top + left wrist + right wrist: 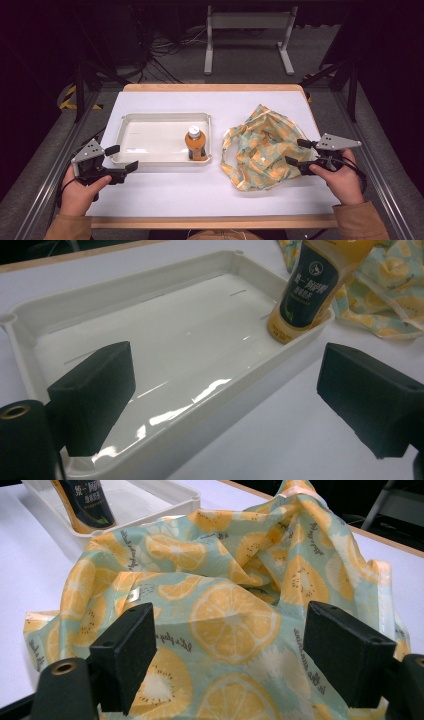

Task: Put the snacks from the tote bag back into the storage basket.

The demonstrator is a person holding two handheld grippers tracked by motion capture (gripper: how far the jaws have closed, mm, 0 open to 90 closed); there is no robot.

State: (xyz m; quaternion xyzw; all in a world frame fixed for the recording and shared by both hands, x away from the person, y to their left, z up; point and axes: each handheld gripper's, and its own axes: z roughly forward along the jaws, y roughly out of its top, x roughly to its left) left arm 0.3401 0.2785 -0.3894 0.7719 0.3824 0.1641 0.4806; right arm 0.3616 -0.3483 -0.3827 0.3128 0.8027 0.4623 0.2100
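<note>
So the bottle [195,143] of orange drink is stood upright in the near right corner of the white tray [150,160], and the fruit-print cloth bag [262,147] is lying crumpled on the table [200,190] just to the right of that tray. Nothing is gripped at this point. The left gripper [122,159] is held with its jaws wide apart over the tray's near left rim, nothing between them; in the left gripper view the bottle is seen well ahead at the far end of the tray. The right gripper [295,152] is also spread wide, parked at the bag's right edge with fabric lying between and below the jaws but not pinched.

What could go wrong, as a guess: the bottle is tall and narrow, so it could easily be tipped if it gets caught high up or nudged by one jaw before the other lands. It's also tucked against the tray walls, so a jaw could be blocked by the rim and the whole tray dragged instead. On the bag side, only a single layer might be pinched, in which case the mouth would not be opened and the bottle could not be got in. Thin cloth could also slip out of the pads.

Writing-wise: a dark label with white characters is carried on the bottle, too small to be read properly. Small script lettering is printed across the bag, but it can't be made out
</note>
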